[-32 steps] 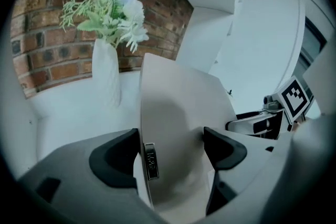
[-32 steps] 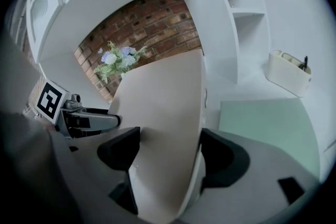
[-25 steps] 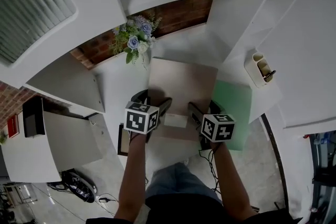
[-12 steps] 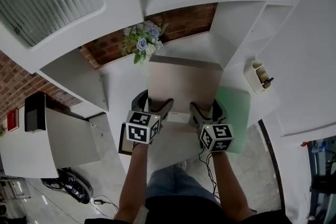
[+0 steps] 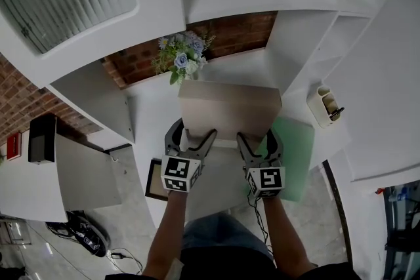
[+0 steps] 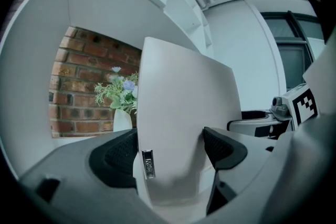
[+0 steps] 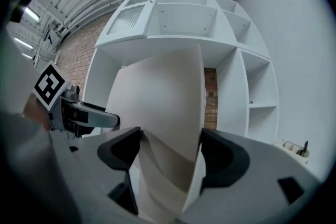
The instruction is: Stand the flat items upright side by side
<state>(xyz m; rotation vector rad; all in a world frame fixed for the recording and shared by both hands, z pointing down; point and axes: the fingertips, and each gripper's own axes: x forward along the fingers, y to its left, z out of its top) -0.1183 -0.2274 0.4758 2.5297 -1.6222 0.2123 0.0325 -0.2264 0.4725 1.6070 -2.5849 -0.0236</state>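
Clamped at its near edge by the left gripper [image 5: 191,135] and right gripper [image 5: 257,138], the folder [image 5: 230,108] has tipped from flat to nearly upright on the desk [image 5: 149,118], so it seems almost stood.

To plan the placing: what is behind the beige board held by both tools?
Flowers and a brick wall show above the beige board. The desk surface just behind it is covered.

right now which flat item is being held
The beige folder, clamped by the left hand-held gripper and right hand-held gripper; the green flat item lies flat on the desk.
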